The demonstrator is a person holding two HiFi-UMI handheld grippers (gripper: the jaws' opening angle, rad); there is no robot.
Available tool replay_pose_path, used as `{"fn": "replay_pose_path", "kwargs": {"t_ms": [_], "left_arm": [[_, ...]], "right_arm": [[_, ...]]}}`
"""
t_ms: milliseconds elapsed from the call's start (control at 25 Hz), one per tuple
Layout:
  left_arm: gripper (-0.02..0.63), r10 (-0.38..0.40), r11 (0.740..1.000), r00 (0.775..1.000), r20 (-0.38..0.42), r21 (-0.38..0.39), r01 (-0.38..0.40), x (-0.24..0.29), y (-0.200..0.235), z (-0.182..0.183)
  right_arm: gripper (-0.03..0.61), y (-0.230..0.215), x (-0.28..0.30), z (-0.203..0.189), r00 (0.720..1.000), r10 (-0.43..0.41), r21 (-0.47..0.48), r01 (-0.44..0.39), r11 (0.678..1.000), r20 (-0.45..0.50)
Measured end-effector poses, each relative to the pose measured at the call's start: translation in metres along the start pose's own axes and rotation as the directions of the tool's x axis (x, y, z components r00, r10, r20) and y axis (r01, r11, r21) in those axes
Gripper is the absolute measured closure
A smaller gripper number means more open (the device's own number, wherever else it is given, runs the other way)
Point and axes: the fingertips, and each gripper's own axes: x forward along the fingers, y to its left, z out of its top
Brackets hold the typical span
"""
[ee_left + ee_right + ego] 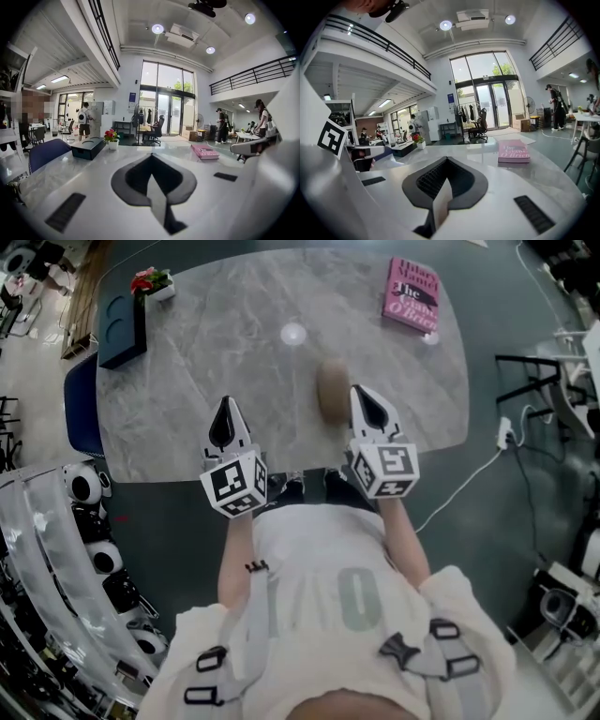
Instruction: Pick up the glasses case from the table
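I'm looking down on a grey marbled table (206,352) in a high, bright hall with glass doors at the far end. The glasses case (330,390), a brown rounded shape and blurred in the head view, lies on the near half of the table, right of the middle. It sits just to the left of the right gripper (364,399), whose tip is right beside it; I cannot tell whether they touch. That gripper's tongs are pressed together with nothing between them, as its own view (446,161) shows. The left gripper (225,409) hangs over the near edge, apart from the case on its left, its tongs likewise pressed together and empty (151,157). Neither gripper view shows the case. Further out, a pink book (411,294) lies at the far right corner, well apart from the case. At the far left stand a dark blue box (122,329) and a small pot of red flowers (153,282) just beyond it. A blue chair (82,418) stands off the table's left edge.
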Motion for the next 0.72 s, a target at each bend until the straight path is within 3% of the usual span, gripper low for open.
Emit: {"fn": "replay_pose_path", "kwargs": {"t_ms": [720], "left_arm": [[0.61, 0.044, 0.998, 0.999, 0.001, -0.043, -0.044, 0.008, -0.008, 0.003]], "right_arm": [[0.578, -0.014, 0.007, -0.003, 1.0, 0.022, 0.019, -0.022, 1.0, -0.01]]}}
